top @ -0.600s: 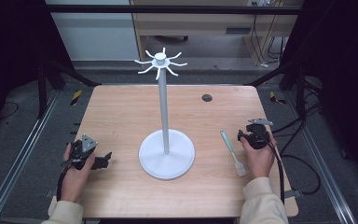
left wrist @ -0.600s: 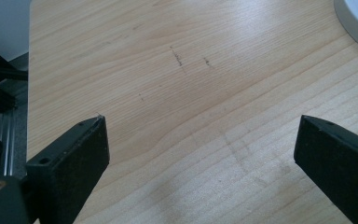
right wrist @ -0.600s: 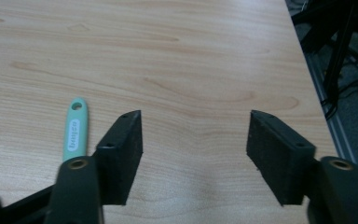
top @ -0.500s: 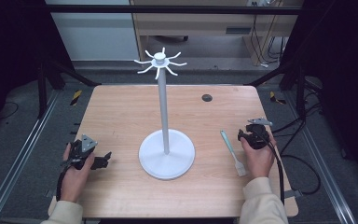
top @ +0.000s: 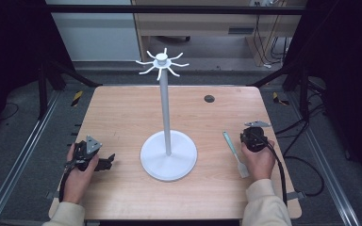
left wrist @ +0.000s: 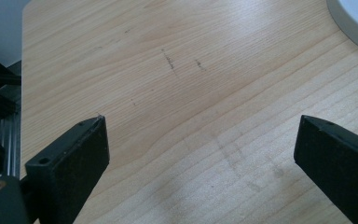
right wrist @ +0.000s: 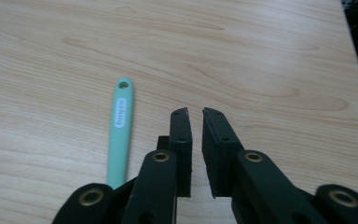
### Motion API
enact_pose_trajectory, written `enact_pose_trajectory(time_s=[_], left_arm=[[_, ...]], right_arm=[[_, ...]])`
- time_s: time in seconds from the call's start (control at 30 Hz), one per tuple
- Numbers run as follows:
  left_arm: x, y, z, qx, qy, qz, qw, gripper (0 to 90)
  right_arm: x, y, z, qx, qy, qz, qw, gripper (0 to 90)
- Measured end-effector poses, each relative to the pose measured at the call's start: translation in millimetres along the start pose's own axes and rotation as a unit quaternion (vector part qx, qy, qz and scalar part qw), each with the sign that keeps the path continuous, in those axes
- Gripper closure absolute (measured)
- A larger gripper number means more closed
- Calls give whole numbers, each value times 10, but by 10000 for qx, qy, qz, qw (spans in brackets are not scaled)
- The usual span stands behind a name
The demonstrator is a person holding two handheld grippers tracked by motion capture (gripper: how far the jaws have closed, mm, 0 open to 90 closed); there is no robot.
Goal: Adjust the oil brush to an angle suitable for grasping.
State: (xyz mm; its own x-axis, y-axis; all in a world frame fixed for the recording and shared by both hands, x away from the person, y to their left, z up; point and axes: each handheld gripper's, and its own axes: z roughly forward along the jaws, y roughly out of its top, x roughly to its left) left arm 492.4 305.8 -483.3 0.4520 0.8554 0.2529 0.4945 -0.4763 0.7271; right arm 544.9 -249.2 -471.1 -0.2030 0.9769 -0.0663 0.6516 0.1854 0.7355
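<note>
Right tool [top: 253, 138]: held low at the near right of the bench [top: 122, 108], jaws drawn almost together on nothing, a thin gap showing between them in the right gripper view [right wrist: 196, 116]; it sits just right of the spatula, likely staged to take its handle.
Left tool [top: 104, 162]: resting at the near left in the person's hand, jaws spread wide over bare wood in the left gripper view [left wrist: 200, 149], gripping nothing; it looks parked out of the way.
Spatula [top: 234, 153]: mint-green handle with a pale blade, flat on the bench just left of the right tool, blade toward the near edge, hanging hole [right wrist: 123, 85] at the far end; not touched by either tool.
Stand [top: 168, 160]: white round base at the middle of the bench, tall post, a ring of hooks [top: 162, 63] on top; the handle's hole probably goes over one hook.
Grommet [top: 209, 98]: small dark disc at the far right, well apart from everything.
</note>
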Motion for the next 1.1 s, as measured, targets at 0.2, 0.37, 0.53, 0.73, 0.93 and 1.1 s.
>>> enact_pose_trajectory(time_s=[0.2, 0.37, 0.53, 0.73, 0.93, 1.1], left_arm=[[-10, 6, -6, 1, 3, 37, 10000, 27], [-7, 6, -4, -3, 5, 38, 10000, 27], [-16, 7, -2, 7, -8, 66, 10000, 27], [-17, 9, 0, 11, -10, 82, 10000, 27], [-38, 13, 11, 49, -28, 129, 9999, 27], [-38, 13, 11, 43, -31, 129, 9999, 27]], right_arm=[[55, -19, 54, 243, 242, -84, 9994, 900], [126, -34, 71, 323, 447, -148, 9984, 900], [141, -41, 87, 418, 488, -140, 9978, 900], [166, -53, 125, 474, 502, -208, 9974, 900], [193, -65, 151, 578, 580, -236, 9964, 900], [202, -64, 157, 598, 592, -290, 9960, 900]])
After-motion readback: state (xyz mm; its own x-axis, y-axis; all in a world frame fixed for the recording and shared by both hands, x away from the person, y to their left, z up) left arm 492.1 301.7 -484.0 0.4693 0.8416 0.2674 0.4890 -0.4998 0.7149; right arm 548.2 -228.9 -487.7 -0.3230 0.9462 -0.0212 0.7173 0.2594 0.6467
